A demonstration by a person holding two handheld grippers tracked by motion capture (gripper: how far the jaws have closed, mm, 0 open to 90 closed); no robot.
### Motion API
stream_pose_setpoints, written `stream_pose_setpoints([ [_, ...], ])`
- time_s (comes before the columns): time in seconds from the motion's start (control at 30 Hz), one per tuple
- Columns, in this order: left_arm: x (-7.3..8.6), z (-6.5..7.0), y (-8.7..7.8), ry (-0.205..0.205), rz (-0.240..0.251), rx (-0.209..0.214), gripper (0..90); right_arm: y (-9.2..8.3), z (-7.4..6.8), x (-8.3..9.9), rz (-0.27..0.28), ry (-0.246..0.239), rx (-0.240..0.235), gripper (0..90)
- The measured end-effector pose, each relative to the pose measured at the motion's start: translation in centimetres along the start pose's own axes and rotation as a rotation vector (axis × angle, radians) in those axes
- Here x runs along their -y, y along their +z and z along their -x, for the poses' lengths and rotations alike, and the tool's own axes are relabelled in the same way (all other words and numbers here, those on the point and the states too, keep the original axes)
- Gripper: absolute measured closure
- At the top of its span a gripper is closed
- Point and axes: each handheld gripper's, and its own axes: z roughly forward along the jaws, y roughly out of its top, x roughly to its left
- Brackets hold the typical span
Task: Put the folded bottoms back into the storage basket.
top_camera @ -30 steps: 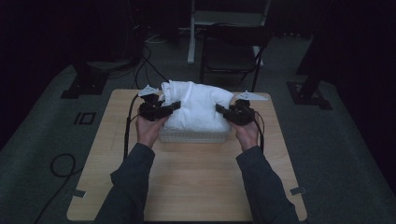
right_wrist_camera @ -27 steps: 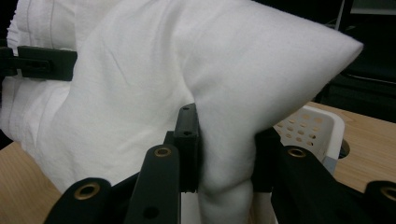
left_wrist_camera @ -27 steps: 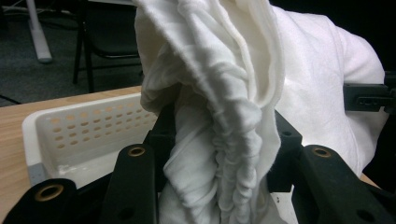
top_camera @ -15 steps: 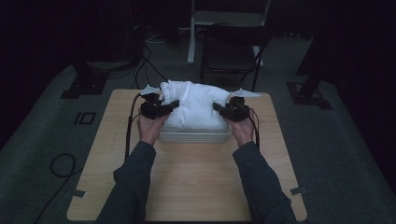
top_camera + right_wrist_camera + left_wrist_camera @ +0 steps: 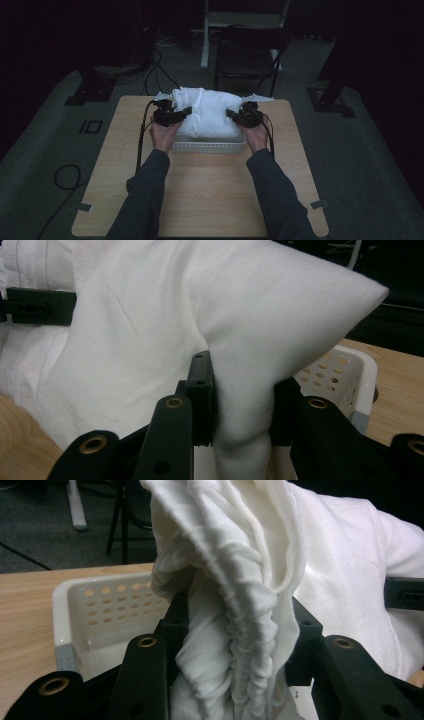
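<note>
- While both sets of tongs clamp the white cloth, the job of getting it into the basket looks to be near its end: the left tongs (image 5: 186,111) pinch a bunched, gathered edge, and the right tongs (image 5: 231,114) pinch a smooth fold on the other side.
- Nearest the person in the high view, the sleeves and hands reach over bare wooden surface (image 5: 210,200); beyond them the white perforated basket (image 5: 210,147) sits on that surface, and the cloth (image 5: 207,112) is heaped over it, bulging well above the rim.
- By my judgement, what is left is to settle the cloth down inside the walls and then let go; neither grip has been released.
- Seen close in the left gripper view, the cloth's (image 5: 240,605) puckered seam runs between the jaws, and the basket's (image 5: 107,607) holed wall stands behind.
- Over on the right gripper view, a cloth (image 5: 200,330) corner sticks out past the basket's rim (image 5: 360,372).
- Farther back, the high view alone takes in a dark chair (image 5: 250,50) on the floor beyond the surface.
</note>
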Motion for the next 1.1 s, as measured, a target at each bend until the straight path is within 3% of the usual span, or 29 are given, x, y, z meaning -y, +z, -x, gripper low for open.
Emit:
stream_pose_setpoints([
  [0.37, 0.4, -0.6, 1.1, -0.012, -0.024, -0.028, 57.0, 1.1, 0.1, 0.1, -0.025, -0.005, 0.021, 71.1],
  [1.1, 1.2, -0.7, 2.4, 0.005, -0.071, -0.079, 57.3, 2.5, 0.2, 1.0, -0.07, 0.0, 0.043, 71.1],
])
